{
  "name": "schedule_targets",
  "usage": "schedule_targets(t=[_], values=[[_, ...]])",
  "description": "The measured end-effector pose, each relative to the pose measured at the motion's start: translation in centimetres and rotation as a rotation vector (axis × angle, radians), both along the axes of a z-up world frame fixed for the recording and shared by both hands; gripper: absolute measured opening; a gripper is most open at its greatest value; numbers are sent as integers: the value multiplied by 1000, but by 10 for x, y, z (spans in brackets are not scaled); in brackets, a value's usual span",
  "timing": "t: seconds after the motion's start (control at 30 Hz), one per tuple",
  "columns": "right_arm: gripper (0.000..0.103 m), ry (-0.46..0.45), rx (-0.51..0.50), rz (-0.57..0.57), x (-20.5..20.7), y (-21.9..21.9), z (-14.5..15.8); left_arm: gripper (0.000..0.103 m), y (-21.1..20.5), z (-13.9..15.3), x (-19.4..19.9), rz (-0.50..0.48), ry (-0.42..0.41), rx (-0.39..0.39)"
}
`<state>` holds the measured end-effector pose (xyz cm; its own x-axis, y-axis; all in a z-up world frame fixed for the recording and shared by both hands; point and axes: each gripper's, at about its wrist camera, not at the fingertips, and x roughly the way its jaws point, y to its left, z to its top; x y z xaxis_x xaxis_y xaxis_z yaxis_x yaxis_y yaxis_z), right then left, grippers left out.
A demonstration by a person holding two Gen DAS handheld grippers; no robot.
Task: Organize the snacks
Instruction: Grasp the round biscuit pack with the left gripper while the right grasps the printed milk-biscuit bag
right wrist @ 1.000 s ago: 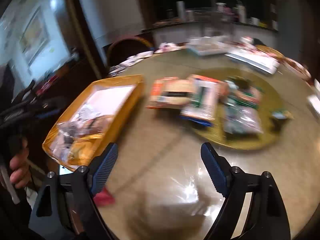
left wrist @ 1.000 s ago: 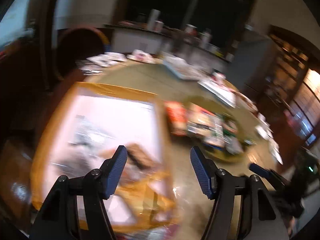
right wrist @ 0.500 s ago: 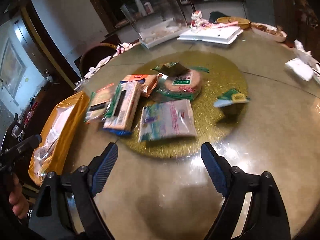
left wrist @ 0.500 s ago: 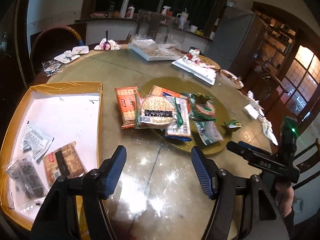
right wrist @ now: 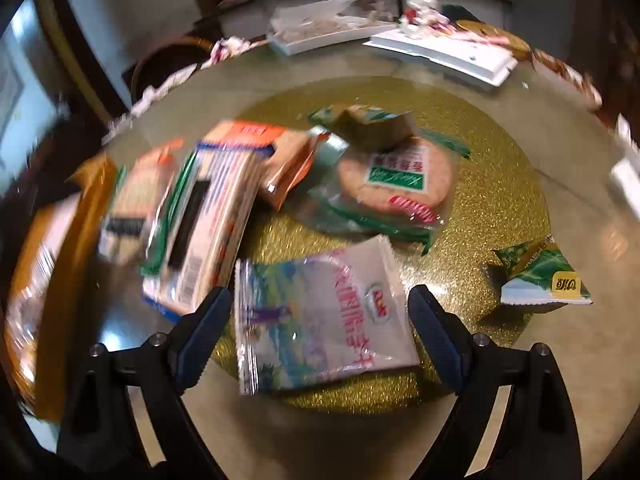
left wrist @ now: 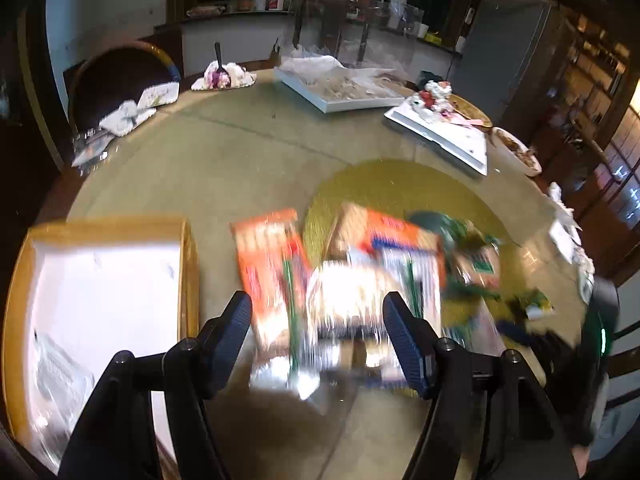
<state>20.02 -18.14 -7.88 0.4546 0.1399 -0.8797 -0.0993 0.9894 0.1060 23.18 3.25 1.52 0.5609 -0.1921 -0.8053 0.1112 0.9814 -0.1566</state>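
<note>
Two handheld grippers were poised over a loose heap of snack packets on the gold glitter mat (right wrist: 500, 200) at the middle of the round glass-topped table (left wrist: 224, 148). The right gripper (right wrist: 320, 316) had its jaws opening, nearly at full spread, and framed the pale milk-candy packet (right wrist: 320, 316) lying at the near edge of the mat; the pads stood clear of it on both sides and held nothing. The left gripper (left wrist: 316, 328) was moderately open and empty, hanging above a round cracker packet (left wrist: 348, 292) on the mat's left edge, with an orange biscuit packet (left wrist: 264, 264) just left of the mat. The yellow-rimmed tray (left wrist: 188, 264), the likely destination, sat well left of the mat and already contained some packets. A green sachet (right wrist: 540, 276) lay alone at the mat's right edge, and a round rice-cake packet (right wrist: 396, 180) rested further back. Probable risks: the flat, slick film could slide from the pads on the glass; overlapping packets could be dragged or pinched together; and two grippers converging on one heap could collide.
</note>
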Motion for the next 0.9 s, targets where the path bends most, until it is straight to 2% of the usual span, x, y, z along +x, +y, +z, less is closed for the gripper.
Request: schedule_targets(t=[0.03,0.1,0.17,0.27,0.37,0.47,0.53,0.63,0.73,0.8,0.9], values=[[87,-1,-31,13,-4,1,0,68,-3,1,8,-8,2,-5],[82,-1,-89,43,-13,7,0,68,-16,0,28,-42,0,36],[80,0,-109,73,-23,8,1,68,-29,-11,44,-103,42,64],[79,-3,-109,90,-36,1,3,67,-38,-31,47,-191,122,50],[80,-3,-105,92,-48,-5,4,66,-37,-34,24,-232,145,67],[80,-11,-98,90,-60,-10,5,66,-29,-37,-11,-263,210,48],[80,-17,-84,96,-70,-11,6,68,-25,-37,-37,-283,219,13],[80,-24,-80,104,-86,-9,7,68,-25,-44,-77,-349,241,12],[80,-28,-83,106,-104,-6,9,68,-21,-44,-117,-358,232,37],[81,-33,-81,105,-115,-5,9,68,-15,-37,-135,-374,238,-46],[81,-38,-59,94,-131,-6,11,69,-12,-22,-131,-343,177,-72]])
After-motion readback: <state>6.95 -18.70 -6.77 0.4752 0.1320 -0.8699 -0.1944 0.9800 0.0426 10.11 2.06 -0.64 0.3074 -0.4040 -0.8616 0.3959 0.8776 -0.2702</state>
